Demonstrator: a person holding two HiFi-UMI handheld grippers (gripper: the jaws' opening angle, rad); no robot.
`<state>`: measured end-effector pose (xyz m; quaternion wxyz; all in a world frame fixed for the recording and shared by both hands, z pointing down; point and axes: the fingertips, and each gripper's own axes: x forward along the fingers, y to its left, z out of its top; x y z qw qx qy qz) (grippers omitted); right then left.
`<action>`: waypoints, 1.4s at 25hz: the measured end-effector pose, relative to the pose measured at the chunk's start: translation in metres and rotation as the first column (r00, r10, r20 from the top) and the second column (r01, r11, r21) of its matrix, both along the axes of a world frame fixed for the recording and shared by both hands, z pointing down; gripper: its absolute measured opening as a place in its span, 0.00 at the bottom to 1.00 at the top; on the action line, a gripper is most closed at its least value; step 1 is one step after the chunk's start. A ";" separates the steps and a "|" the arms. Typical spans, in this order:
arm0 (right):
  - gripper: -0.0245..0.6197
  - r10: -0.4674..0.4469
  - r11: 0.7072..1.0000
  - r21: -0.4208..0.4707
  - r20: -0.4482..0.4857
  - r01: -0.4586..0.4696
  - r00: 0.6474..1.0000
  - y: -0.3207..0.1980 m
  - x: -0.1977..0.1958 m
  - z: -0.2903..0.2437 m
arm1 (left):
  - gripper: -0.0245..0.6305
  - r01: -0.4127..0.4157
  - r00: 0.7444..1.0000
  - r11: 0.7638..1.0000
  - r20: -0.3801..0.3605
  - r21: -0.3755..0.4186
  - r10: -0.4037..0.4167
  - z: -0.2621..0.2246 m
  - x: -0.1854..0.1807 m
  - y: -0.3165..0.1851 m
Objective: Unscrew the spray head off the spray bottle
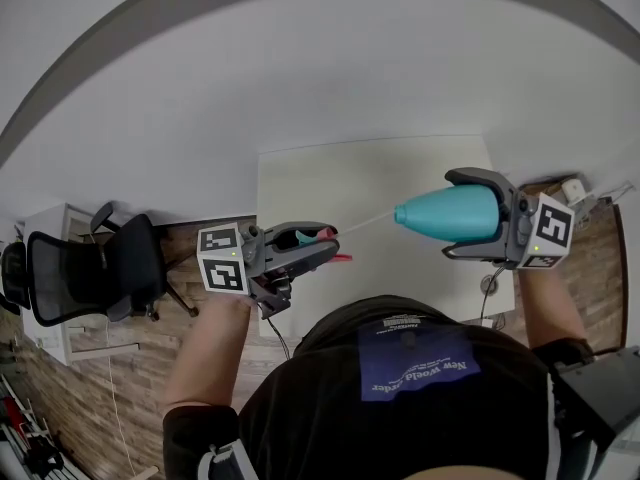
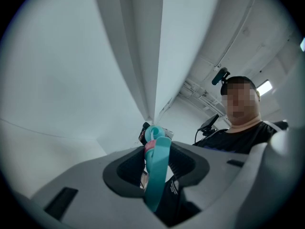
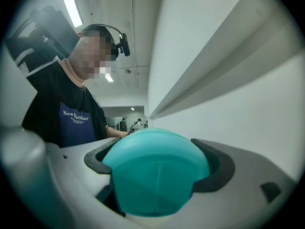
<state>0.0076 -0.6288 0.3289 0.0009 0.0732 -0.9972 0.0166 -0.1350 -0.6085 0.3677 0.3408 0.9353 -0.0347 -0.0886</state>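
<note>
In the head view my right gripper [image 1: 452, 215] is shut on the teal spray bottle [image 1: 430, 213], held level with its neck pointing left. My left gripper [image 1: 325, 246] is shut on the teal spray head [image 1: 312, 236] with its pink trigger, apart from the bottle. A thin pale dip tube [image 1: 370, 221] spans the gap from the head to the bottle's neck. The left gripper view shows the spray head [image 2: 157, 166] clamped between the jaws. In the right gripper view the bottle's rounded teal body [image 3: 157, 175] fills the space between the pads.
A white table [image 1: 340, 178] lies below both grippers. A black office chair [image 1: 90, 268] and a white cabinet [image 1: 50, 228] stand at the left on the wood floor. The person's dark shirt [image 1: 410, 368] fills the lower middle.
</note>
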 end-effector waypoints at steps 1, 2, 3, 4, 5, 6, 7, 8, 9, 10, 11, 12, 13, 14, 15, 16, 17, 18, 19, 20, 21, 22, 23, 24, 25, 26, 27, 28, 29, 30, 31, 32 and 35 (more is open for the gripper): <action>0.75 0.009 1.000 -0.006 0.010 -0.009 1.000 -0.001 0.001 0.000 | 0.26 0.012 1.000 1.000 -0.011 0.001 -0.012 0.000 -0.003 0.000; 0.75 0.018 1.000 -0.014 0.019 -0.017 1.000 -0.002 0.000 -0.001 | 0.26 0.024 0.999 1.000 -0.023 0.002 -0.024 0.000 -0.008 0.000; 0.75 0.026 0.999 -0.023 0.027 -0.025 0.999 -0.003 -0.002 -0.003 | 0.26 0.035 0.999 0.999 -0.034 0.002 -0.034 -0.002 -0.013 0.000; 0.75 0.034 0.999 -0.034 0.035 -0.033 0.999 -0.004 -0.003 -0.004 | 0.26 0.045 0.998 0.999 -0.045 0.002 -0.045 -0.004 -0.019 0.000; 0.75 0.042 0.998 -0.045 0.042 -0.040 0.998 -0.004 -0.004 -0.005 | 0.26 0.054 0.997 0.999 -0.055 0.003 -0.054 -0.005 -0.023 0.000; 0.75 0.050 0.997 -0.055 0.049 -0.047 0.998 -0.005 -0.002 -0.005 | 0.26 0.064 0.996 0.998 -0.065 0.003 -0.063 -0.006 -0.025 0.000; 0.75 0.058 0.996 -0.066 0.056 -0.054 0.997 -0.006 0.000 -0.004 | 0.26 0.073 0.995 0.997 -0.074 0.004 -0.073 -0.007 -0.026 0.000; 0.75 0.067 0.995 -0.076 0.065 -0.062 0.996 -0.007 0.003 -0.003 | 0.26 0.083 0.993 0.997 -0.084 0.005 -0.082 -0.007 -0.027 -0.001; 0.75 0.076 0.994 -0.085 0.075 -0.070 0.994 -0.008 0.006 -0.002 | 0.26 0.092 0.991 0.996 -0.093 0.006 -0.091 -0.007 -0.028 -0.001; 0.75 0.085 0.993 -0.092 0.084 -0.077 0.993 -0.010 0.009 0.000 | 0.26 0.101 0.990 0.995 -0.102 0.007 -0.100 -0.006 -0.029 -0.002; 0.75 0.094 0.992 -0.098 0.092 -0.085 0.991 -0.011 0.011 0.002 | 0.26 0.109 0.988 0.994 -0.110 0.009 -0.108 -0.005 -0.031 -0.002; 0.75 0.103 0.990 -0.104 0.098 -0.093 0.990 -0.012 0.013 0.003 | 0.26 0.118 0.986 0.993 -0.118 0.011 -0.115 -0.004 -0.033 -0.002; 0.75 0.113 0.989 -0.111 0.104 -0.101 0.988 -0.012 0.014 0.004 | 0.26 0.126 0.984 0.992 -0.125 0.013 -0.123 -0.004 -0.035 -0.002; 0.75 0.124 0.987 -0.119 0.111 -0.111 0.986 -0.011 0.015 0.004 | 0.26 0.134 0.982 0.991 -0.135 0.015 -0.131 -0.005 -0.038 -0.001; 0.75 0.137 0.984 -0.130 0.119 -0.121 0.983 -0.011 0.015 0.003 | 0.26 0.142 0.979 0.990 -0.147 0.016 -0.138 -0.007 -0.041 0.000; 0.75 0.150 0.981 -0.142 0.128 -0.132 0.980 -0.010 0.014 0.002 | 0.26 0.151 0.976 0.988 -0.162 0.018 -0.146 -0.009 -0.045 0.001; 0.75 0.164 0.978 -0.155 0.137 -0.142 0.977 -0.008 0.013 0.001 | 0.26 0.159 0.972 0.987 -0.178 0.020 -0.153 -0.012 -0.050 0.002; 0.75 0.176 0.974 -0.168 0.146 -0.151 0.973 -0.007 0.011 0.000 | 0.26 0.169 0.967 0.985 -0.195 0.022 -0.161 -0.015 -0.054 0.002; 0.75 0.187 0.970 -0.183 0.156 -0.157 0.970 -0.006 0.010 0.000 | 0.26 0.178 0.963 0.984 -0.210 0.024 -0.169 -0.017 -0.057 0.002; 0.75 0.197 0.966 -0.199 0.167 -0.162 0.966 -0.005 0.009 0.001 | 0.26 0.186 0.959 0.982 -0.223 0.024 -0.176 -0.019 -0.059 0.002; 0.75 0.208 0.962 -0.217 0.177 -0.168 0.962 -0.004 0.010 0.002 | 0.26 0.193 0.955 0.981 -0.233 0.024 -0.183 -0.019 -0.059 0.001; 0.75 0.223 0.956 -0.235 0.188 -0.177 0.957 -0.004 0.014 0.005 | 0.26 0.199 0.952 0.980 -0.241 0.022 -0.188 -0.019 -0.057 0.001; 0.75 0.242 0.949 -0.254 0.198 -0.188 0.950 -0.005 0.019 0.007 | 0.26 0.203 0.950 0.979 -0.248 0.020 -0.192 -0.017 -0.054 0.001; 0.75 0.265 0.940 -0.275 0.207 -0.204 0.942 -0.006 0.024 0.010 | 0.26 0.208 0.947 0.978 -0.256 0.018 -0.197 -0.016 -0.050 0.000; 0.75 0.291 0.929 -0.296 0.213 -0.223 0.933 -0.007 0.029 0.013 | 0.26 0.215 0.943 0.977 -0.265 0.016 -0.203 -0.015 -0.049 0.000; 0.75 0.320 0.916 -0.318 0.216 -0.243 0.922 -0.009 0.033 0.015 | 0.26 0.224 0.938 0.974 -0.275 0.014 -0.212 -0.015 -0.049 -0.001; 0.75 0.347 0.903 -0.340 0.217 -0.263 0.912 -0.011 0.035 0.016 | 0.26 0.236 0.932 0.972 -0.285 0.011 -0.223 -0.016 -0.052 -0.003; 0.75 0.371 0.890 -0.360 0.216 -0.280 0.903 -0.014 0.035 0.017 | 0.26 0.250 0.926 0.968 -0.295 0.008 -0.237 -0.018 -0.056 -0.005; 0.75 0.390 0.879 -0.376 0.215 -0.293 0.895 -0.016 0.033 0.017 | 0.26 0.266 0.919 0.964 -0.305 0.005 -0.252 -0.021 -0.062 -0.006; 0.75 0.404 0.871 -0.388 0.215 -0.302 0.889 -0.017 0.033 0.017 | 0.26 0.282 0.912 0.959 -0.312 0.001 -0.267 -0.023 -0.067 -0.007; 0.75 0.413 0.865 -0.398 0.217 -0.306 0.885 -0.017 0.036 0.017 | 0.26 0.298 0.905 0.955 -0.319 -0.001 -0.283 -0.024 -0.069 -0.006; 0.75 0.418 0.862 -0.404 0.223 -0.306 0.881 -0.016 0.043 0.018 | 0.26 0.314 0.898 0.949 -0.325 -0.002 -0.297 -0.024 -0.067 -0.003; 0.75 0.422 0.860 -0.411 0.244 -0.301 0.873 -0.015 0.073 0.018 | 0.26 0.358 0.878 0.934 -0.339 -0.004 -0.338 -0.023 -0.048 0.008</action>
